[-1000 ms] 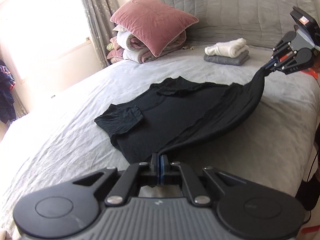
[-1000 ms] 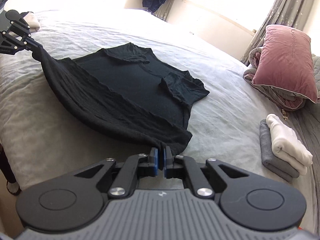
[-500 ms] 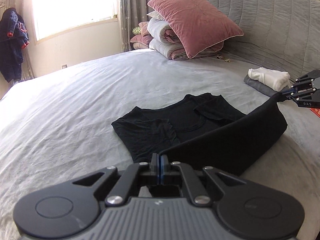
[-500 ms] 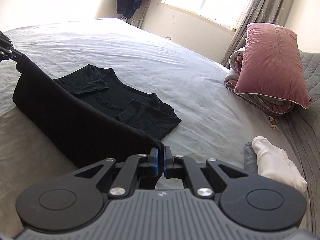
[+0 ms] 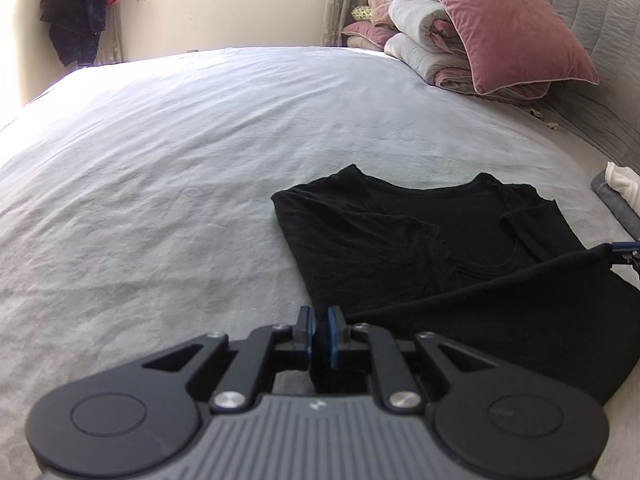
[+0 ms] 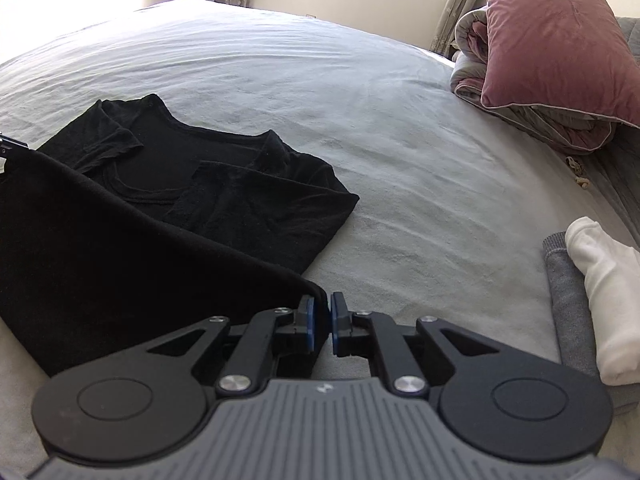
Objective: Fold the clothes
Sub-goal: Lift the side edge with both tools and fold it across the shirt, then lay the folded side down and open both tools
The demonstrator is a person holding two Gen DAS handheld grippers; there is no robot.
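A black T-shirt lies on the grey bed, sleeves folded in over its chest, collar end flat. Its bottom hem is lifted and stretched taut between my two grippers, standing as a dark flap over the lower body. My left gripper is shut on one hem corner, low over the sheet. My right gripper is shut on the other corner, and its tip shows at the left wrist view's right edge. The left gripper's tip shows at the right wrist view's left edge.
A folded white garment on a folded grey one sits on the bed right of the shirt. A pink pillow rests on rolled bedding by the grey headboard. Dark clothes hang by the window. Bare sheet spreads beyond the shirt.
Both grippers have carried the lifted hem forward over the shirt toward the collar and come lower. The hanging flap now covers more of the shirt's body.
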